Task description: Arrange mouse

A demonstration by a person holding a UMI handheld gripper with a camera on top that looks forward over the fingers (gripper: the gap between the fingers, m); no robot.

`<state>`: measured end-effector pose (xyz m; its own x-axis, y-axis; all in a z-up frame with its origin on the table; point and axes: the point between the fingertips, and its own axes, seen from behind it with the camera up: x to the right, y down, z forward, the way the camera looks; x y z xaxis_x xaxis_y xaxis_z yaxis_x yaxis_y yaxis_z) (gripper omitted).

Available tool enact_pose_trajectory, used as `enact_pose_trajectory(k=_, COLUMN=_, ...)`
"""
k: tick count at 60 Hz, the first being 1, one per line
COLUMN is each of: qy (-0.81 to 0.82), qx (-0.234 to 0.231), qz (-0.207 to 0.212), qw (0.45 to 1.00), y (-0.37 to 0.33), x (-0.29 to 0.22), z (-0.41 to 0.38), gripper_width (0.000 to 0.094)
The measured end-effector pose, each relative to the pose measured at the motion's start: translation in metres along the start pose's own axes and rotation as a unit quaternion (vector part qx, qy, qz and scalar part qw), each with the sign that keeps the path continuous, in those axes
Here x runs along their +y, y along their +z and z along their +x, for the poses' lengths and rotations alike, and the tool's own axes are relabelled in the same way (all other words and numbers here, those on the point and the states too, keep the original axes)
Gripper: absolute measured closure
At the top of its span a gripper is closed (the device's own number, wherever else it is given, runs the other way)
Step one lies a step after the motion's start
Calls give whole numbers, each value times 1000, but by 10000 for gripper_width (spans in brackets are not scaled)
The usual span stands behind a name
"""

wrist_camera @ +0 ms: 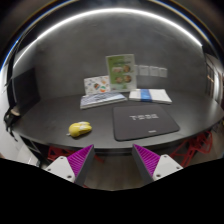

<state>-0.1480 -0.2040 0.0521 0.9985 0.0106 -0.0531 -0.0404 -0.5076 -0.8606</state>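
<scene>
Found the mouse [80, 128] resting on the bare dark table [40, 118], just beside the near left corner of the black mouse pad [147, 122] but not on it. Judged that to be the reason for the task: probably meant to end up on the pad, or squared beside it. Noted a small, rounded, yellow body, low and smooth, lying crosswise to the fingers rather than in line with them. Could not make out buttons, a wheel or any cable. Expected a slippery domed shell, best pinched across its narrow flanks.

Saw the pad lying flat and square to the table's near edge, pale lettering across its middle, nothing on top. Beyond it, spotted a white and blue booklet [150, 95] and, to its left, a stack of printed sheets [103, 99], both flat near the far edge. Behind them, made out a green and white card [121, 70] standing upright against the grey wall. Took these for clutter pushed back, well apart from the mouse.

Found the gripper [111, 162] poised level, back from the table's near edge, jaws spread wide, nothing between the magenta pads [74, 160]. Read that as a stance for approach: mouse ahead and slightly left of the left finger, untouched, grasp not yet begun.
</scene>
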Motion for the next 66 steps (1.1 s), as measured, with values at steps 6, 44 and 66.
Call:
enact_pose_trajectory(k=6, qy=-20, qx=-67, qz=-5, qw=998, y=14, x=8, z=-35, gripper_width=114)
enact_pose_trajectory(k=44, qy=-86, qx=-105, qz=15, qw=991, y=164, x=-14, z=-172, gripper_width=97)
enact_pose_trajectory(k=66, qy=-43, qx=-38, qz=33, qw=998, y=201, x=-32, z=-220, gripper_width=509)
